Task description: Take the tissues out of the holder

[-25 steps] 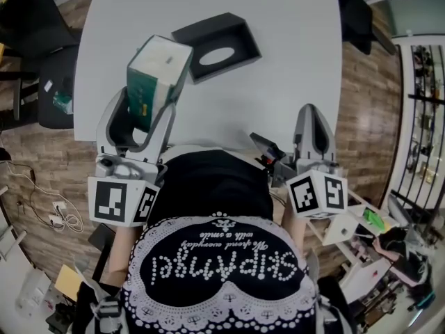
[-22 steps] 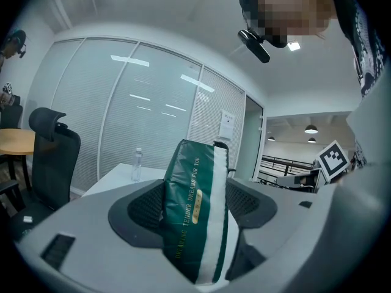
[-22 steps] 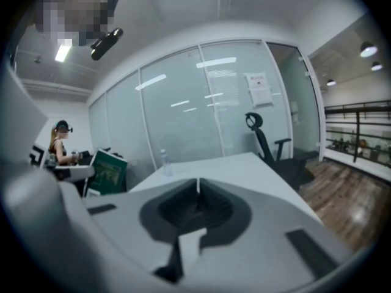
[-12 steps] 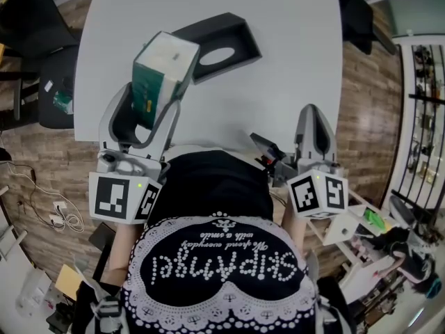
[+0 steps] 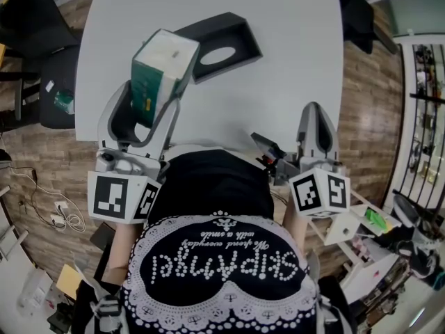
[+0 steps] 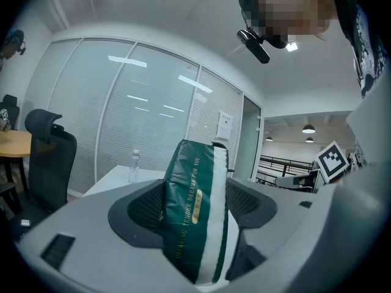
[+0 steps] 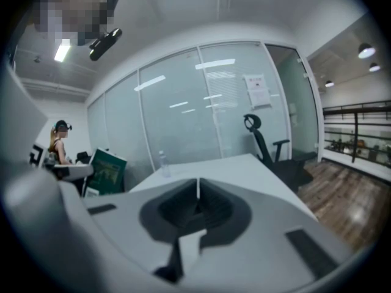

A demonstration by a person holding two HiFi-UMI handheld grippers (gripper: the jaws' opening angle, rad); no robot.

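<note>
Green-and-white tissue pack held in the left tongs, raised above a white surface.

The tissue pack (image 5: 161, 72) stood clamped between the two jaws of the left tongs (image 5: 147, 97), its white top tilted away from the person and its green side, printed with gold lettering, facing the tongs' camera. It was outside the holder (image 5: 233, 30), a black box with an oval opening that lay on the surface (image 5: 292, 12) just beyond the left tongs and a little to their right. In the head view the pack overlapped the holder's left end. The right tongs (image 5: 316, 120) had their jaws pressed together with nothing between them. They sat at the near edge of the surface, well apart from the holder and the pack.
</note>
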